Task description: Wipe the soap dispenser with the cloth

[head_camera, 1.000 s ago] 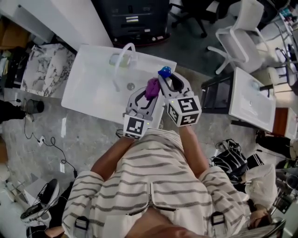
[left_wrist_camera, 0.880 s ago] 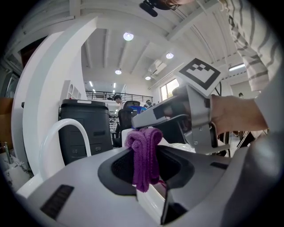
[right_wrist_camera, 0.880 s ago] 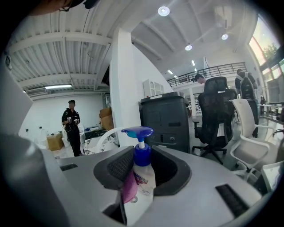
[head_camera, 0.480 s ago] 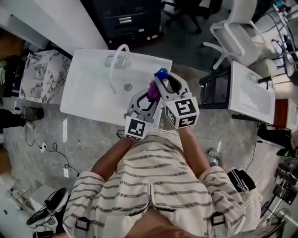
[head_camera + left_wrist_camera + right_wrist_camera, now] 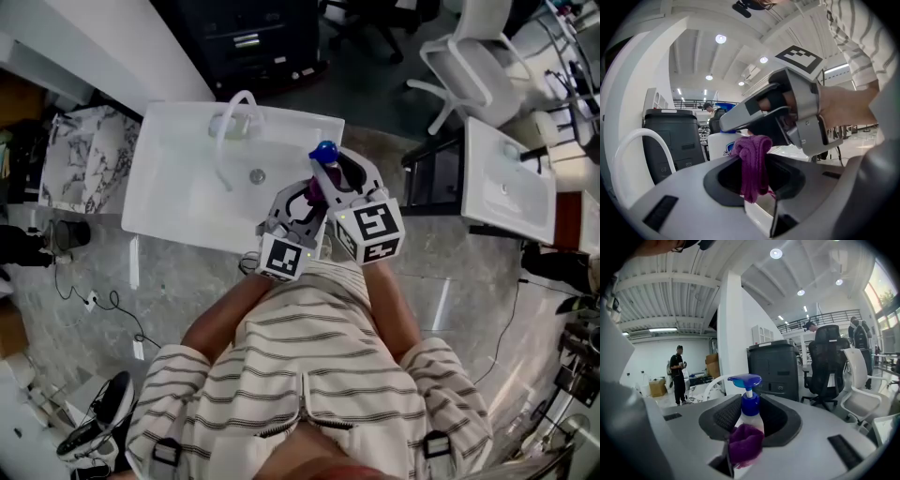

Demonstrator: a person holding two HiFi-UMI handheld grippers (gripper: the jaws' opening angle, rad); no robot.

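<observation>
A white sink (image 5: pixel 178 187) fills the left of the head view, its curved white faucet (image 5: pixel 230 117) at the back rim; the left tool (image 5: pixel 302 202) reaches in over the sink's right front edge, its jaws clamped on a bunched purple cloth (image 5: pixel 752 164); in the left gripper view the cloth hangs down between those jaws, with the white body of the soap dispenser (image 5: pixel 749 401) just behind it; the right tool (image 5: pixel 342 176) is just beside the left one, its jaws closed round the dispenser's body, holding it upright at the sink's right side with the blue pump on top; whether the bottle rests on the rim I cannot tell; in the right gripper view the cloth lies against the bottle's near face, below the blue collar; further right, well apart, stand a second sink (image 5: pixel 506 187) and a white chair (image 5: pixel 469 56).
</observation>
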